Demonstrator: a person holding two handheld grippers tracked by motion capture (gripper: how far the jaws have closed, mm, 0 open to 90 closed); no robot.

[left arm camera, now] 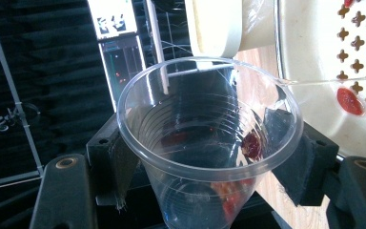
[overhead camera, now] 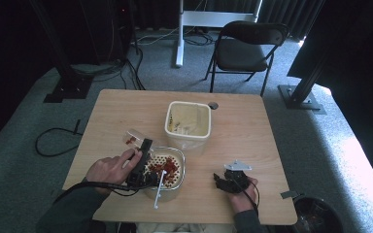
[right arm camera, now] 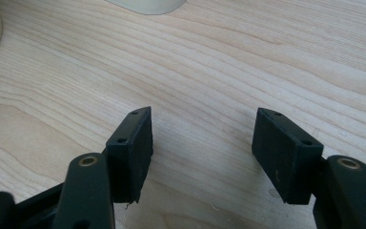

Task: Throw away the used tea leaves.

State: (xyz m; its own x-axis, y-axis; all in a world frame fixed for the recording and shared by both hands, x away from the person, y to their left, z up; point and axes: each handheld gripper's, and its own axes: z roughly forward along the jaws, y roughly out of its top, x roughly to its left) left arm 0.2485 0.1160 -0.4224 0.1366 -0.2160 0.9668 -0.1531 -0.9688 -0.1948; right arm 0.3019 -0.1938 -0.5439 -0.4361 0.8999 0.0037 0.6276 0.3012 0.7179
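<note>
The clear plastic cup, smeared with red bits inside, is pinched by the left gripper beside the perforated strainer bowl on the table. The right gripper rests spread, holding nothing.

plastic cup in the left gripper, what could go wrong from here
The clear plastic cup is thin and clamped between the left gripper's pads, so it may buckle or slip. A few red pieces cling inside; tipped over the strainer, they may stick or spill onto the table. The white spoon juts over the strainer's rim and could get knocked.
</note>
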